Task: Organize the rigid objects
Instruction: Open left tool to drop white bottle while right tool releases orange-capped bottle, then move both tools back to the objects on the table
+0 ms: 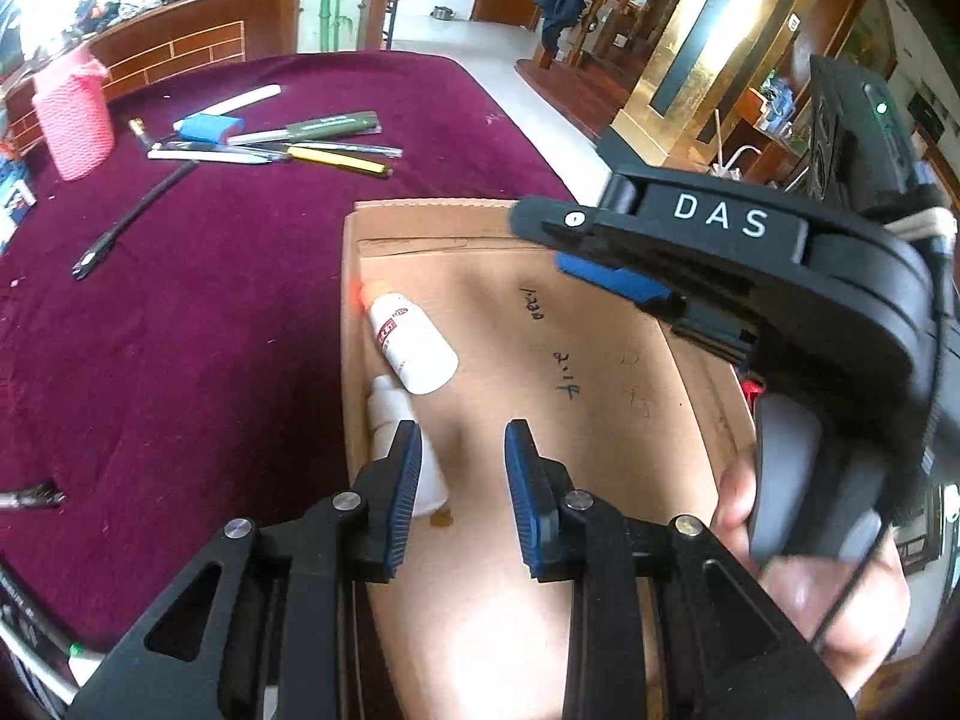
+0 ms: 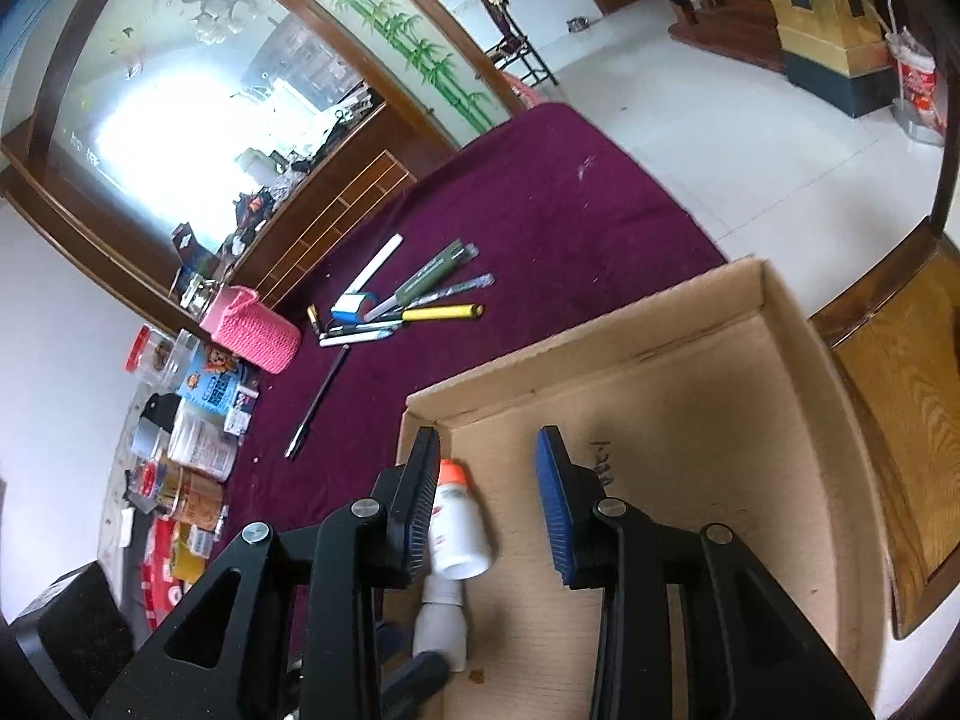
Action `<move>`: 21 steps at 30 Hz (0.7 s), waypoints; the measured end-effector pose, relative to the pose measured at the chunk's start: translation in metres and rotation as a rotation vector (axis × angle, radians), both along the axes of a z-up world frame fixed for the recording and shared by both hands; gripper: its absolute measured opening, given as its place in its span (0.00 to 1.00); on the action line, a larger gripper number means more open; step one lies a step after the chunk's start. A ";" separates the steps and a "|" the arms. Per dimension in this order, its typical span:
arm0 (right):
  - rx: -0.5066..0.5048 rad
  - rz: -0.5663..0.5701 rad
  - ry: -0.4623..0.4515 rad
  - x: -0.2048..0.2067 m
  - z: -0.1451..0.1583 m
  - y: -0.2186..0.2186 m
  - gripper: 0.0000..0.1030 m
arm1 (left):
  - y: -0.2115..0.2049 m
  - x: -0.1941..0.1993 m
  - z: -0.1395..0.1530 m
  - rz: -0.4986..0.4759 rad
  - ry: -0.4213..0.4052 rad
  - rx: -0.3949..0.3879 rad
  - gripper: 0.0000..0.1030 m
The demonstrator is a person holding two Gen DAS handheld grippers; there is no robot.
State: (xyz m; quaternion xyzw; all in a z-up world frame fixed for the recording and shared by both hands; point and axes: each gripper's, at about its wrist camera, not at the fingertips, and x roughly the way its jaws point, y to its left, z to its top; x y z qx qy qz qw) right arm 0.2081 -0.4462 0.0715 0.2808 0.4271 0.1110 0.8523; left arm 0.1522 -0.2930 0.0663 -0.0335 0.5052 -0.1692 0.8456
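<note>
Two small white plastic bottles already down in the shallow brown cardboard box, both lying along its left wall: the orange-capped white bottle farther in, the plain white bottle nearer, end to end and touching or nearly so. Rest of the box floor bare except for handwritten marks. Left gripper over the box near the plain bottle, jaws narrowly apart, nothing between the blue pads. Right gripper likewise over the box, jaws parted a little, empty, the orange-capped bottle showing just beside its left finger but not pinched. Plenty left by the look of it: a loose cluster of pens and markers out on the dark red velvet tablecloth, with a small blue rectangular block among them and a thin black stick-like pen lying apart, closer to the box. Pink crocheted holder upright beyond those, well apart from the box. Early in the sorting, judging by that split.
</note>
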 end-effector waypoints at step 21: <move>-0.035 0.249 -0.149 -0.068 0.059 0.094 0.38 | 0.227 -0.149 0.047 0.208 -0.172 0.025 0.62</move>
